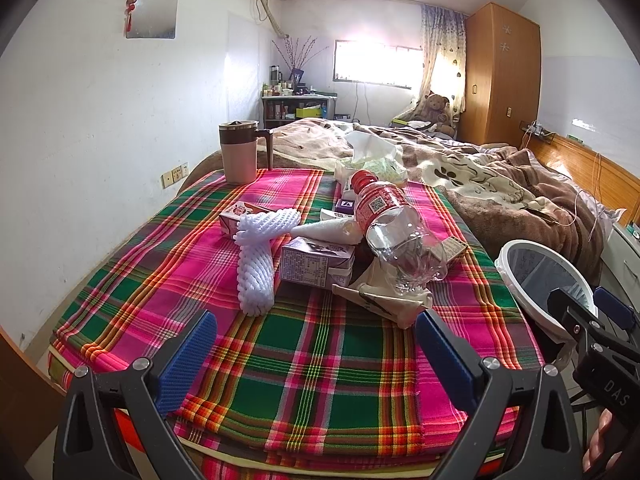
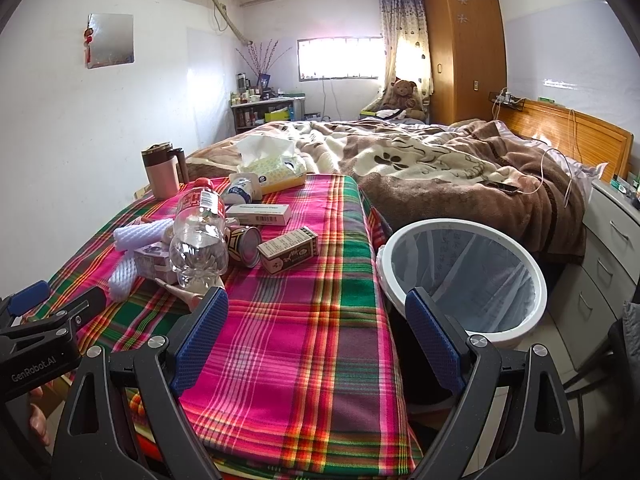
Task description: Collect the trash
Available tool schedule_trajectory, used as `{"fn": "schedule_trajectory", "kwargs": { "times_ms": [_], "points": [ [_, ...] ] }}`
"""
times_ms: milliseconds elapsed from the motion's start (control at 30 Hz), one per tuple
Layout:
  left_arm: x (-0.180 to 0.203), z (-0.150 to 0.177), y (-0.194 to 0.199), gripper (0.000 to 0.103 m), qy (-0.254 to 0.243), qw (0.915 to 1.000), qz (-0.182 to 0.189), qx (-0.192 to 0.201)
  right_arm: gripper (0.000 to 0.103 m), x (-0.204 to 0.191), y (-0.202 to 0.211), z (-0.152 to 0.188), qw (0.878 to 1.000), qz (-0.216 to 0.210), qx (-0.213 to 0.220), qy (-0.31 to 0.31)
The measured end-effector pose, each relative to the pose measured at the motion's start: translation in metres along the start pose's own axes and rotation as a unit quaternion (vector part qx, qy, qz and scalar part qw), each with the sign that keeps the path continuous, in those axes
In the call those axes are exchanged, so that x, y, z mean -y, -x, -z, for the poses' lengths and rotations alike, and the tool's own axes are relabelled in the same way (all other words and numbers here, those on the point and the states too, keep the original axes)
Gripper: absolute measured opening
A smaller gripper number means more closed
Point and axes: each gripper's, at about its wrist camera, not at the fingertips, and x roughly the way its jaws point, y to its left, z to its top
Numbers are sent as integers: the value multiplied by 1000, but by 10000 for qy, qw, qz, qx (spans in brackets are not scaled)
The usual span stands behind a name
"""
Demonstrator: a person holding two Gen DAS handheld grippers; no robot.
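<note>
Starting the collection, we hold the left hand-held gripper (image 1: pixel 316 344) with its blue ribbed pads spread wide and empty, low over the near edge of the pink-and-green plaid cloth (image 1: pixel 320 360) laid on the bed. The right hand-held gripper (image 2: pixel 316 322) is likewise agape and empty, near the right edge of the cloth with the white round plastic bin with a clear liner (image 2: pixel 516 320) just beyond its right pad, on the floor beside the bed.

The trash lies in a heap in the middle of the cloth, farther in than both grippers. We judge the clear crushed plastic bottle with a red label and cap (image 1: pixel 394 224) the best first pick: it rests on top of the heap, tilted, so lifting it should disturb nothing. We would close across its dented waist, since the thin wall will give and the smooth round base may slip. The white foam fruit net (image 1: pixel 256 272), soft and ribbed, lies to the left and nearest the left gripper; it will squash easily, so a full squeeze suits it. The purple-and-white drink carton (image 1: pixel 316 266) has flat, stiff faces, good for the pads. On the right, the brown rectangular cardboard box (image 2: pixel 288 250) and the small can lying on its side (image 2: pixel 244 246) sit closest to the bin.

The pink lidded mug (image 1: pixel 240 152) and the yellow tissue box (image 2: pixel 272 170) at the far edge look like keepers, we think.
</note>
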Motion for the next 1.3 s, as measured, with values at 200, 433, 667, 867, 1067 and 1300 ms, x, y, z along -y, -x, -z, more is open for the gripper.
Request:
{"fn": "schedule_trajectory", "kwargs": {
  "times_ms": [200, 433, 667, 867, 1067, 1300],
  "points": [
    [-1, 0, -1, 101, 5, 10000, 5, -16, 92, 0, 0, 0, 10000, 1, -6, 2],
    [-6, -4, -10, 101, 25, 10000, -24, -51, 92, -2, -5, -2, 10000, 24, -52, 31],
    [-12, -9, -28, 101, -9, 9999, -19, -156, 92, -7, -18, -13, 9998, -150, -125, 29],
    [-31, -13, -55, 101, 108, 9994, 108, -325, 92, -19, -34, -34, 9989, -465, -29, 29],
    [-50, -26, -77, 101, 168, 9989, 99, -417, 92, -38, -67, -48, 9955, -894, -304, 96],
    [-82, -42, -105, 99, 448, 9969, 58, -641, 92, -56, -85, -52, 9897, -1278, -613, 198]
  ]
}}
